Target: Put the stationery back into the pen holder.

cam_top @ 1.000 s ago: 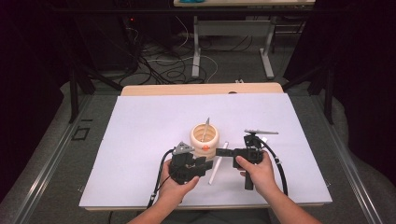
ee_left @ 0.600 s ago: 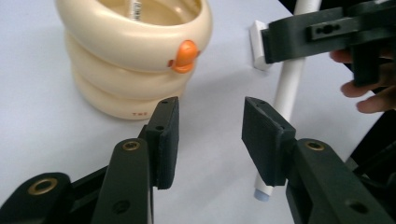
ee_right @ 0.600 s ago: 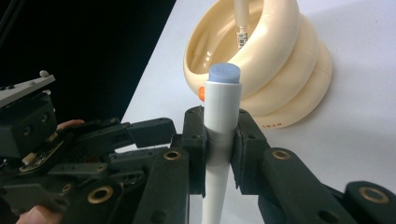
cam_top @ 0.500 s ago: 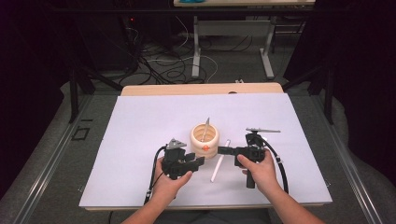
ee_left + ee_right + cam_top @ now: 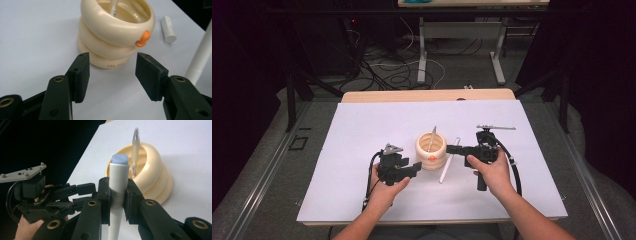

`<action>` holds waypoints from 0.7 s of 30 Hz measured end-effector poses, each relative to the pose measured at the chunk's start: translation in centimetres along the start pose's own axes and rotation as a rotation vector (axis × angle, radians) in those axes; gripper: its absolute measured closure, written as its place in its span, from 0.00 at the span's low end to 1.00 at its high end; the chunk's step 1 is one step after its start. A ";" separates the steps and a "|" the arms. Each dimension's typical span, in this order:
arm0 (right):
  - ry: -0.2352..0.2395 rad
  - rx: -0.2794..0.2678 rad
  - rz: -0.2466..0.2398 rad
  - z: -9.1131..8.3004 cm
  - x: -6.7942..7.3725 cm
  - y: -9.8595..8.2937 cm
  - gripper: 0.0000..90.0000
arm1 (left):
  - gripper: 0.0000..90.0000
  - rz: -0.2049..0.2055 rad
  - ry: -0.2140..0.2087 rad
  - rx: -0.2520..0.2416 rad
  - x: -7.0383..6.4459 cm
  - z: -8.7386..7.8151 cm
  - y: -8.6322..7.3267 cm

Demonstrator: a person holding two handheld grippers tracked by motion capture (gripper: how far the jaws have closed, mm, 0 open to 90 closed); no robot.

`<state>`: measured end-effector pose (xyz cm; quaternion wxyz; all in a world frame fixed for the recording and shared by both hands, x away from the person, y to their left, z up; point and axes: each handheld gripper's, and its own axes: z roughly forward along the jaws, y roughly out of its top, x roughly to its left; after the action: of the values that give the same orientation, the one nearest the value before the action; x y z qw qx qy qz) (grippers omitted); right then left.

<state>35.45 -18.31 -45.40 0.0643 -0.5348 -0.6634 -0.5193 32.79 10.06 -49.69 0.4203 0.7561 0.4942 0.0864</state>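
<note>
We pinch the white marker in our right gripper just right of the cream holder, its long axis running near-to-far, while our left gripper waits spread near it.

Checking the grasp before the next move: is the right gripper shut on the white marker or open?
Shut: the right gripper clamps the white marker, jaws against both sides.

White-topped table, wood edge along far side. Cream ribbed cup standing upright on it near centre. White marker just right of cup, held in gripper. Small white cap lying flat beyond cup. Thin metal rod farther right of cup
</note>
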 end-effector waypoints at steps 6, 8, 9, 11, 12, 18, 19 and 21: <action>-0.002 -0.007 -0.027 0.0 0.7 1.2 0.87 | 0.40 0.007 0.008 0.011 1.0 0.3 0.3; -0.003 -0.013 -0.032 0.0 0.9 1.4 0.87 | 0.37 0.009 0.011 0.010 1.4 0.3 0.3; -0.004 -0.015 -0.037 0.0 1.0 1.6 0.87 | 0.37 0.015 0.017 0.006 1.6 0.3 0.3; -0.005 -0.022 -0.041 0.1 1.2 1.8 0.87 | 0.35 0.023 0.024 -0.008 1.8 0.2 0.3; -0.004 -0.021 -0.043 0.0 1.3 2.0 0.87 | 0.35 0.024 0.029 -0.008 1.9 0.2 0.4; -0.018 -0.043 -0.077 0.0 2.0 3.0 0.87 | 0.32 0.000 0.041 -0.023 2.7 -0.1 0.7; -0.020 -0.045 -0.071 0.0 2.2 3.2 0.87 | 0.31 0.003 0.044 -0.020 2.9 -0.2 0.7; -0.027 -0.051 -0.077 0.1 2.3 3.5 0.87 | 0.31 -0.008 0.055 -0.011 3.2 -0.2 0.7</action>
<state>37.19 -17.12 -41.79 0.0216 -0.5173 -0.6709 -0.5309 34.69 12.69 -49.97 0.4111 0.7491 0.5080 0.1083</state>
